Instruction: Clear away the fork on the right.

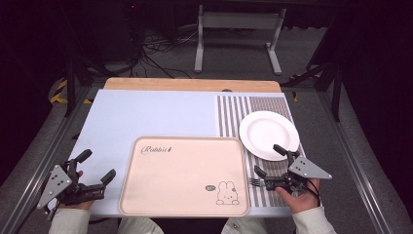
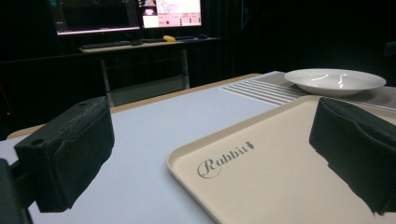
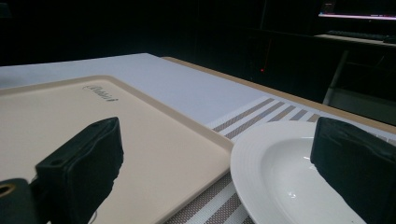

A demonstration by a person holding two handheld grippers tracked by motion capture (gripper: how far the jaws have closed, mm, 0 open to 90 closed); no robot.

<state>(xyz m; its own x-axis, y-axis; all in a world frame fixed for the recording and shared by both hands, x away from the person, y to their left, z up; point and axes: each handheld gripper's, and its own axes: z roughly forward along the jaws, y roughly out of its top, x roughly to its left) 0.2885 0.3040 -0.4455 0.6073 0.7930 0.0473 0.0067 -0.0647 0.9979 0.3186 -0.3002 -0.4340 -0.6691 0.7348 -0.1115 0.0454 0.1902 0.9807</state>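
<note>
place: lab | evidence: monitors (image 2: 126,14), floor cables (image 1: 156,46), dark curtains

A white plate (image 1: 269,134) sat flat on a striped mat (image 1: 234,109), at about two o'clock from a tan bunny tray (image 1: 184,176).

Fork (image 1: 254,182) is mostly hidden under the right gripper (image 1: 270,160): only the tines show, too small to tell if it's touched. In the right gripper view the plate (image 3: 280,177) is cut off at the bottom edge and partly hidden behind the right-hand jaw, and the tray (image 3: 154,154) runs off the left and bottom edges with its script lettering too blurred to read. In the left gripper view the tray's near end is cut off. Monitor (image 2: 170,11) text is illegible, top cropped.
</note>
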